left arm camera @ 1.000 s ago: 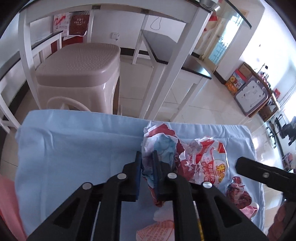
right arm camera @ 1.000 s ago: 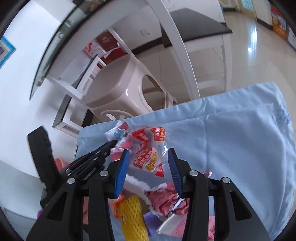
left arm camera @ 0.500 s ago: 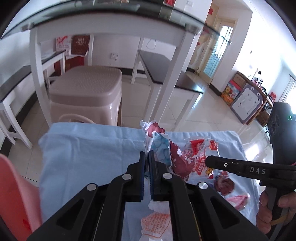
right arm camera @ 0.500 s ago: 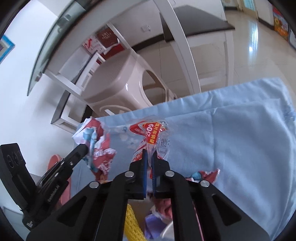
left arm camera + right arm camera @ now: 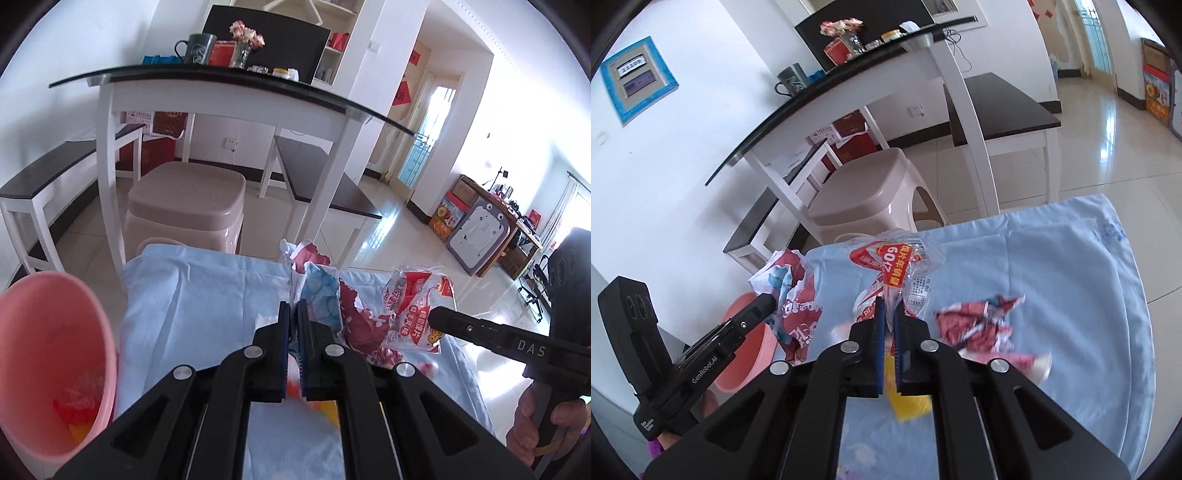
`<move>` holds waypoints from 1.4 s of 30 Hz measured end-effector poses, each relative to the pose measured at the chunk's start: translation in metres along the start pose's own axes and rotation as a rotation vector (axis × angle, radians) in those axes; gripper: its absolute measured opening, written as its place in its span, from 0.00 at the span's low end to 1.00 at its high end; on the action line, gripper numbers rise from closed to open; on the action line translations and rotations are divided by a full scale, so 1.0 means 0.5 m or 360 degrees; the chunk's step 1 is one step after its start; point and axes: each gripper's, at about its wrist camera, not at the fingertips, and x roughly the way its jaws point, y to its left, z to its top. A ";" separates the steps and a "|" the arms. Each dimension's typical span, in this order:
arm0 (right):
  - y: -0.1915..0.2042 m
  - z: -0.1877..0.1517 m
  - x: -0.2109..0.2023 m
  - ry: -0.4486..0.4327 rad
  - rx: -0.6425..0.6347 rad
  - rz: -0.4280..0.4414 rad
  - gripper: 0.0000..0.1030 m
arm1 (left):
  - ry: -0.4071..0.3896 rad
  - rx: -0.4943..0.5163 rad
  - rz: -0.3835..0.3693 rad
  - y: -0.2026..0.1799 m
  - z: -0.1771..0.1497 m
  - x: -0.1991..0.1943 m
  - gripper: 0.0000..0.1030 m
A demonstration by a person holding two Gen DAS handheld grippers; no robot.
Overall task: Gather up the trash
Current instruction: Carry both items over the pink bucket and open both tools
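My left gripper (image 5: 293, 308) is shut on a crumpled red, white and blue wrapper (image 5: 325, 295), lifted above the light blue cloth (image 5: 192, 295). The same wrapper (image 5: 792, 295) hangs from the left gripper's tip at the left of the right wrist view. My right gripper (image 5: 889, 304) is shut on a clear plastic bag with red and yellow print (image 5: 894, 266), also held up off the cloth. That bag (image 5: 413, 306) shows beside the right gripper's finger in the left wrist view. A pink bin (image 5: 48, 354) with red and yellow scraps inside stands at the left.
More trash lies on the cloth: a torn red wrapper (image 5: 979, 325), a yellow foam net (image 5: 908, 398), a pale pink wrapper (image 5: 1030, 363). Behind stand a beige plastic stool (image 5: 188, 199), a white glass-topped table (image 5: 229, 96) and dark benches (image 5: 325, 184). A hand (image 5: 535, 424) grips the right tool.
The right gripper closed on the printed plastic bag and lifted it. The left gripper tightened on the crumpled wrapper and rose with it. The pink bin came into the left wrist view.
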 end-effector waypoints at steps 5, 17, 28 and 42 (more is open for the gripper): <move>0.030 -0.044 -0.034 -0.0026 -0.0043 0.0000 0.04 | -0.0055 0.0057 0.0049 -0.017 -0.032 -0.074 0.03; 0.111 -0.111 -0.050 -0.0029 -0.0171 -0.0006 0.04 | -0.0078 0.0052 0.0098 0.005 -0.097 -0.162 0.03; 0.201 -0.144 0.014 0.0011 -0.0286 0.0010 0.04 | -0.0067 -0.0040 0.0255 0.097 -0.121 -0.180 0.03; 0.324 -0.160 0.094 0.0046 -0.0438 0.0077 0.04 | -0.0126 -0.0152 0.0435 0.219 -0.130 -0.213 0.03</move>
